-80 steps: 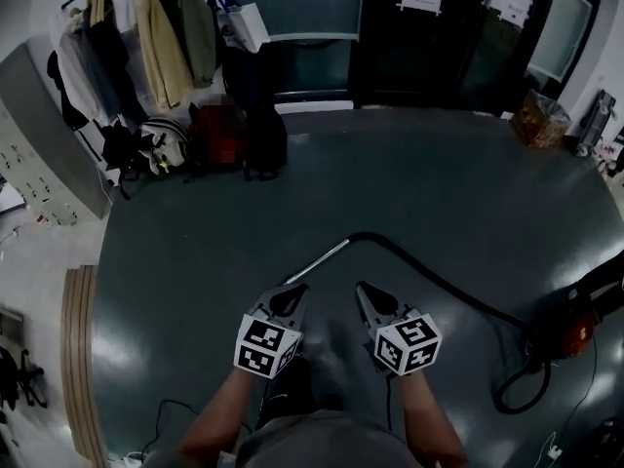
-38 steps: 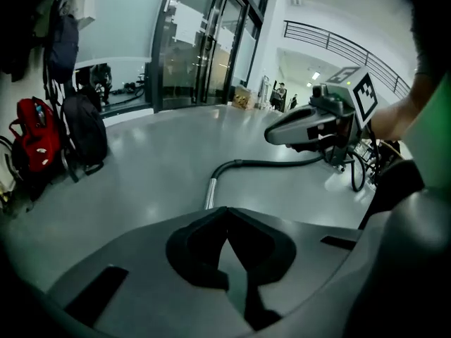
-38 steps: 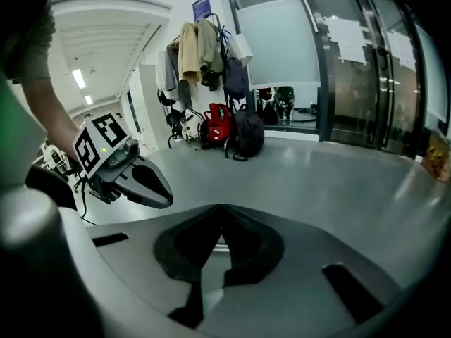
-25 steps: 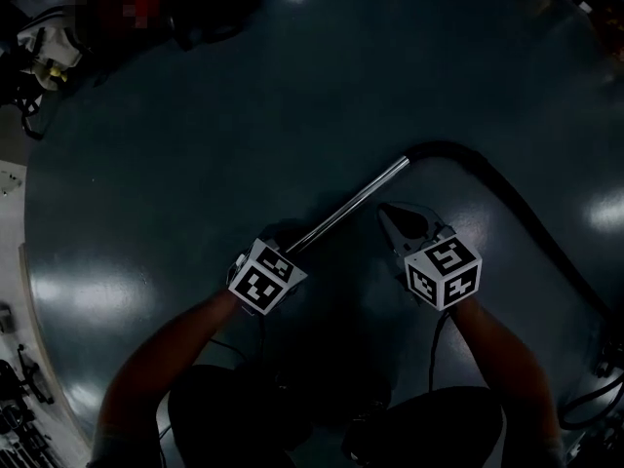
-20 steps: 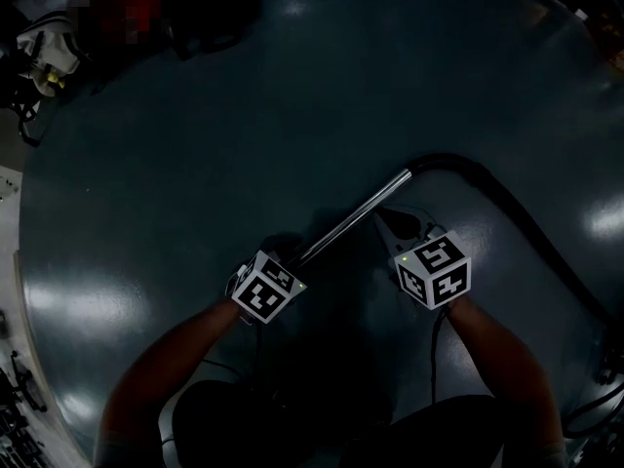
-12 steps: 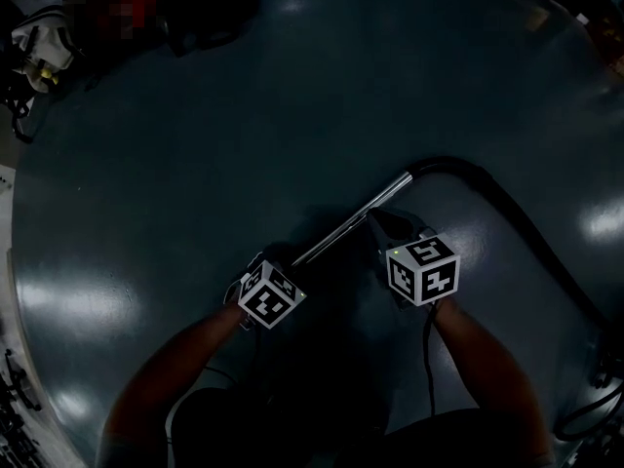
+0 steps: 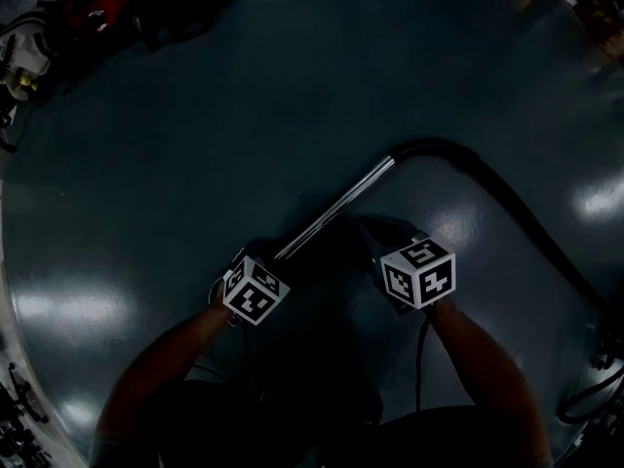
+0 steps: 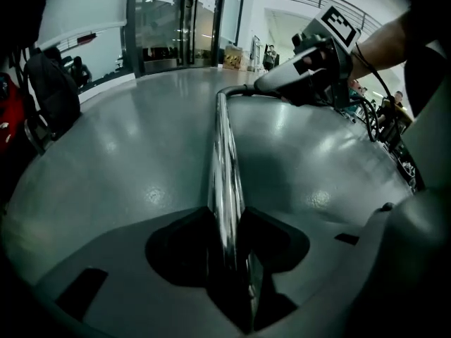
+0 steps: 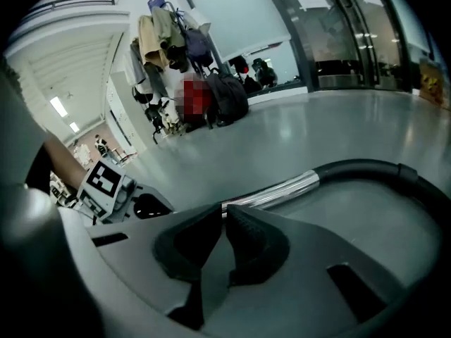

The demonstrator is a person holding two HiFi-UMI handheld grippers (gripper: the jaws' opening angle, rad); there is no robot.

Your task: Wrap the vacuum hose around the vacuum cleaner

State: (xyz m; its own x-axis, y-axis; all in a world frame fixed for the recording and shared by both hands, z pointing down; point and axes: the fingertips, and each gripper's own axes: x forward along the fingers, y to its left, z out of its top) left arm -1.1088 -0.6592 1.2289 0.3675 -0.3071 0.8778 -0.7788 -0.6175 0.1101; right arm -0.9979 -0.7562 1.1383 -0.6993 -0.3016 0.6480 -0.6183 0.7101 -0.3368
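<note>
One chrome wand [image 7: 336, 213], long axis diagonal, black hose [image 7: 517, 213] at upper-right end.

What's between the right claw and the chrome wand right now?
Only bare floor. The right gripper view shows the shut right claw pointing at the chrome wand, nothing else between them.

metal tube [image 7: 336, 210] on floor [image 7: 195, 144], hose [image 7: 434, 145] right

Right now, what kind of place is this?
Probably an entrance hall or lobby of an office-type building: a wide glossy grey floor, tall glass doors, and a coat rack hung with jackets, with bags beside it.
</note>
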